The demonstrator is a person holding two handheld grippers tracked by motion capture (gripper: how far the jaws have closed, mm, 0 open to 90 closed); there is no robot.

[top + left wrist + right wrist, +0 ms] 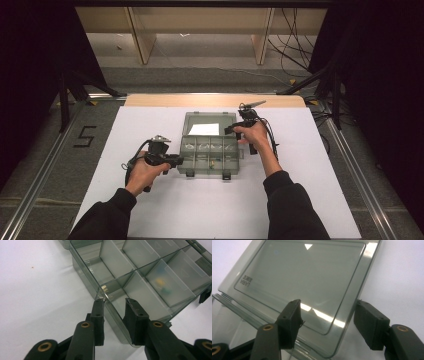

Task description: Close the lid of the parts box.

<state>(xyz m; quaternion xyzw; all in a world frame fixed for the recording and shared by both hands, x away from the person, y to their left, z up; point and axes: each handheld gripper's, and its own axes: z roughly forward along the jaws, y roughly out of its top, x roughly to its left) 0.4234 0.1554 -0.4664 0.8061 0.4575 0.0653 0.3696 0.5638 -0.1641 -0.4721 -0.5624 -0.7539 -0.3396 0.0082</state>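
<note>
A smoky clear compartment box (210,156) lies open at the middle of the white table, its lid (191,121) laid back behind it. One compartment holds a small yellow and green item (162,285). My left gripper (179,161) is at the box's left front corner. In the left gripper view, my left gripper (115,302) straddles the box wall (85,272), one jaw outside and one inside, open. My right gripper (231,130) is at the lid's right side. In the right gripper view, my right gripper (328,306) stands open around the lid (299,270) edge.
Two black latches (190,173) hang at the box's front edge. A white sheet (204,129) shows through the lid. The white table cover (150,210) spreads wide on both sides; a wooden strip (215,100) runs along its far edge.
</note>
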